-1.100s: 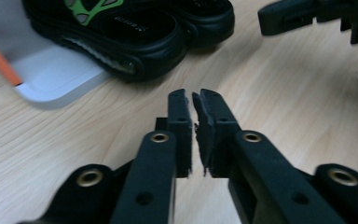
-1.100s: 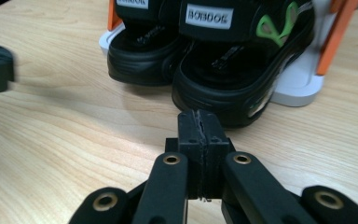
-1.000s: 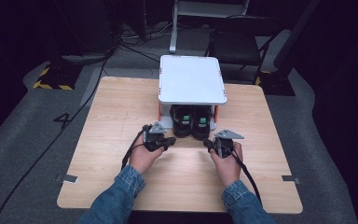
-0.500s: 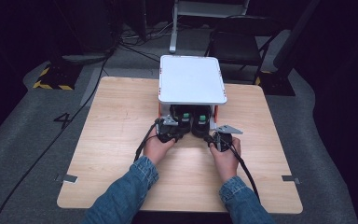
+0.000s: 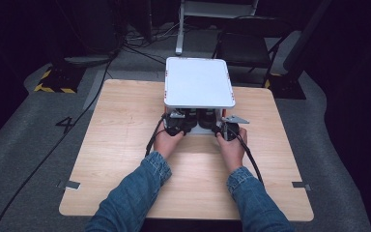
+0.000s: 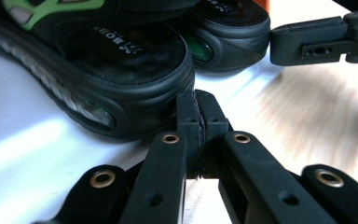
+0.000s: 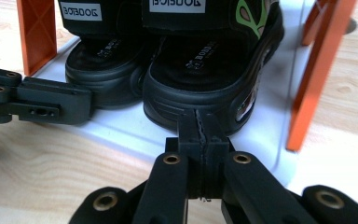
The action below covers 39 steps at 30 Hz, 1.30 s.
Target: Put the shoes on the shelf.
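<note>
The white rack's top shelf hides most of the two black sandals on its bottom shelf, at 12 o'clock from both hands, while the left gripper and right gripper, jaws pressed together on nothing, sit at the sandals' heels.

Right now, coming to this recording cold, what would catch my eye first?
A pair of black sandals with green accents sits on the lower white shelf of a small orange-legged rack at the far middle of the wooden table. The left gripper and right gripper are both shut, each tip right at a sandal's heel. In the high view, both hands sit side by side just in front of the rack.
</note>
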Available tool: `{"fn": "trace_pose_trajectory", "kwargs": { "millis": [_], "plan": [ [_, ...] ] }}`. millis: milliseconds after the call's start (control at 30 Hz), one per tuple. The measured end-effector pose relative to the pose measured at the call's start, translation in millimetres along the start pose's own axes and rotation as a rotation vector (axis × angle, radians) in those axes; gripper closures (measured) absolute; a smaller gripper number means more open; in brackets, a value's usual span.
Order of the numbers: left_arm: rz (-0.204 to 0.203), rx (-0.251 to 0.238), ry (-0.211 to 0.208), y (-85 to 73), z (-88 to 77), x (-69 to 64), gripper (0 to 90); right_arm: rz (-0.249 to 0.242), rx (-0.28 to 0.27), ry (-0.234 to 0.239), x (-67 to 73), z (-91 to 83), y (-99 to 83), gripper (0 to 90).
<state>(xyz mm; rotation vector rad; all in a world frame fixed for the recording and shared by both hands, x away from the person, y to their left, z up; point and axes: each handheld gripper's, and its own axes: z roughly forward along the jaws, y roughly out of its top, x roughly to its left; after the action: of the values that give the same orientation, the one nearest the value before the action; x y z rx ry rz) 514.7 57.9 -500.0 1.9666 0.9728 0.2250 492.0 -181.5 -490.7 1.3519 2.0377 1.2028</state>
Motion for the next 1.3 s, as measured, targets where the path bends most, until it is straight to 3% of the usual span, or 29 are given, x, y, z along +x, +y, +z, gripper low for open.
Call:
{"fn": "trace_pose_trajectory", "kwargs": {
  "millis": [33, 100, 200, 267, 333, 500, 600, 667, 700, 800, 1067, 1300],
  "plan": [
    [-0.009, -0.004, 0.003, 0.1, -0.2, 1.4, 88.4, -0.003, -0.004, -0.001, 0.4, 3.6, 1.5, 89.8],
    [-0.019, -0.011, -0.029, 0.1, 0.5, 2.1, 87.2, -0.004, -0.008, 0.002, 0.7, 5.0, 1.7, 89.5],
    [0.018, -0.059, -0.049, 2.9, -3.2, -4.0, 78.6, -0.008, -0.018, 0.009, 2.5, 4.1, 1.2, 81.9],
    [0.036, -0.061, -0.068, 5.7, -9.6, -11.2, 74.6, -0.013, -0.016, 0.012, 2.9, -0.7, 0.2, 80.4],
    [0.024, -0.046, -0.081, 6.6, -18.1, -20.7, 71.3, -0.007, -0.027, 0.029, 3.4, -9.9, 1.4, 77.5],
    [0.078, -0.055, -0.086, 9.3, -49.5, -41.0, 59.4, -0.049, -0.063, 0.077, 7.1, -42.0, 9.9, 64.8],
    [0.123, -0.072, -0.053, 11.9, -71.1, -55.9, 46.1, -0.072, -0.085, 0.106, 8.6, -66.2, 16.4, 56.8],
    [0.149, -0.076, -0.049, 10.3, -84.6, -65.2, 43.5, -0.078, -0.088, 0.111, 8.8, -72.4, 17.6, 54.9],
    [0.160, -0.077, -0.053, 8.7, -91.4, -68.8, 40.5, -0.088, -0.092, 0.121, 8.5, -85.0, 18.9, 52.8],
    [0.169, -0.073, -0.053, 1.0, -112.3, -76.0, 38.3, -0.095, -0.096, 0.126, 6.9, -97.5, 18.7, 51.2],
    [0.159, -0.094, 0.030, -19.5, -169.0, -72.2, 33.0, -0.102, -0.146, 0.135, -1.2, -143.1, 18.0, 49.4],
    [0.125, -0.056, 0.111, -45.8, -203.3, -55.3, 30.5, -0.081, -0.157, 0.141, -12.3, -163.0, 9.3, 48.7]
  ]
}}
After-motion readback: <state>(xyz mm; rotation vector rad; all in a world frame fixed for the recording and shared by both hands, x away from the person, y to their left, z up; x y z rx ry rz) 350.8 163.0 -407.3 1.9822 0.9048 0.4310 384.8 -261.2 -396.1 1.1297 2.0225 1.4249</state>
